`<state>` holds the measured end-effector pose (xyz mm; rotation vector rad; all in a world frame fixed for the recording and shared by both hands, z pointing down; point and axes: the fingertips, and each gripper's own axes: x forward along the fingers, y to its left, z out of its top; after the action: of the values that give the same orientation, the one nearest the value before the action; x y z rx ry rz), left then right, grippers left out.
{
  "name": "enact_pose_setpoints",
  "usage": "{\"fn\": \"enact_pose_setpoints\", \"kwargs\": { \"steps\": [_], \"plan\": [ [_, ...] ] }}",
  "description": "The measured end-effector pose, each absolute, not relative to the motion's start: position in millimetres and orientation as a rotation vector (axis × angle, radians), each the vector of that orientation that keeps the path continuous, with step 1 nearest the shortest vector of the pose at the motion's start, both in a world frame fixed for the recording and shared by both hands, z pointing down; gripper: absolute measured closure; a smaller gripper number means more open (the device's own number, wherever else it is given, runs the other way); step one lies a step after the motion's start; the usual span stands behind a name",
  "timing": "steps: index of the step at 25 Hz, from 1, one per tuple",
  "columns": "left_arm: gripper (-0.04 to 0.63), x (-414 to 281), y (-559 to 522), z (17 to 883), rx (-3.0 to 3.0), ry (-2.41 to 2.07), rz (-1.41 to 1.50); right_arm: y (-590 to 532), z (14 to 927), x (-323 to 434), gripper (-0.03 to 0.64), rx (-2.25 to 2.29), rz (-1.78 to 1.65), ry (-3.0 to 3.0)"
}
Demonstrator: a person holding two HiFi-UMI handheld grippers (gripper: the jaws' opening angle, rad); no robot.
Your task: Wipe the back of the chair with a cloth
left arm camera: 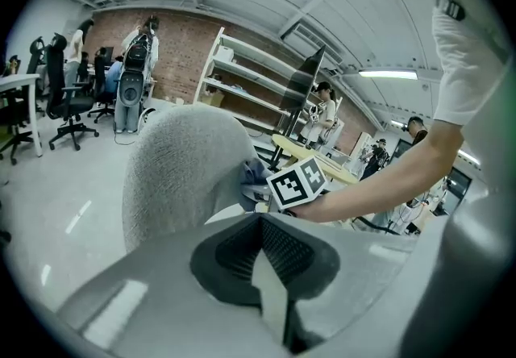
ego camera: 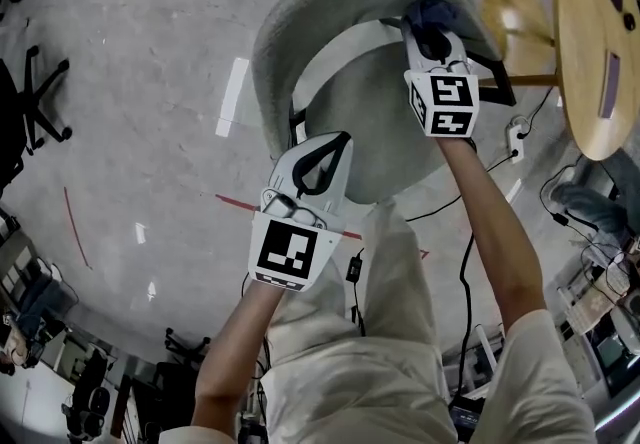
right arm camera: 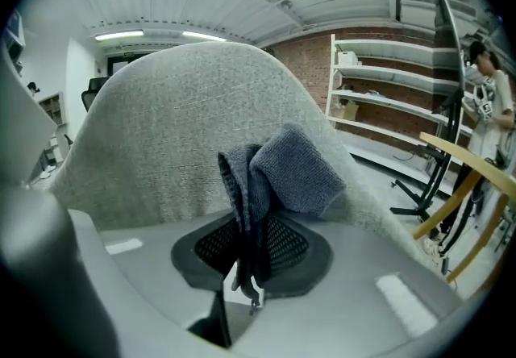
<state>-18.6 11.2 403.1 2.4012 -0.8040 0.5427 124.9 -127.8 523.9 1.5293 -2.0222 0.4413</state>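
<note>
The chair's grey fabric back point(ego camera: 300, 22) curves round its seat below me; it also fills the right gripper view point(right arm camera: 185, 131) and rises at the left of the left gripper view point(left arm camera: 185, 171). My right gripper point(ego camera: 432, 32) is shut on a folded blue-grey cloth point(ego camera: 430, 10), which bulges from its jaws point(right arm camera: 282, 171) and rests against the inner face of the back near its right end. My left gripper point(ego camera: 343, 140) hovers over the seat's front, jaws shut on nothing point(left arm camera: 260, 218), apart from the fabric. From there the cloth point(left arm camera: 254, 173) shows beside the right gripper's marker cube point(left arm camera: 297, 183).
A round wooden table point(ego camera: 590, 52) and a wooden stool point(ego camera: 510, 22) stand close on the right. Cables point(ego camera: 465, 262) and a power strip point(ego camera: 515, 137) lie on the floor by my feet. An office chair point(ego camera: 40, 102) stands far left; shelves point(right arm camera: 387, 98) and people are beyond.
</note>
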Motion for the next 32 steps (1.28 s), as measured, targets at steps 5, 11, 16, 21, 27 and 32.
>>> {"fn": "enact_pose_setpoints", "kwargs": {
  "steps": [5,11,16,21,27,32],
  "plan": [
    [0.594,-26,12,402,2.399,-0.803,0.538,-130,517,93,0.541,1.416,0.393,-2.095],
    [0.594,-33,9,401,2.398,-0.817,0.527,-128,512,60,0.543,1.299,0.342,-2.170],
    [0.594,-42,7,403,2.402,-0.836,0.529,-124,506,29,0.542,1.196,0.304,-2.229],
    [0.594,-53,8,408,2.377,-0.887,0.524,-116,505,11,0.541,1.134,0.295,-2.277],
    [0.594,-70,-2,405,2.369,-0.993,0.487,-107,503,-12,0.541,1.060,0.264,-2.317],
    [0.594,-84,-2,405,2.333,-1.061,0.476,-97,501,-31,0.541,0.979,0.236,-2.346]
  ]
}}
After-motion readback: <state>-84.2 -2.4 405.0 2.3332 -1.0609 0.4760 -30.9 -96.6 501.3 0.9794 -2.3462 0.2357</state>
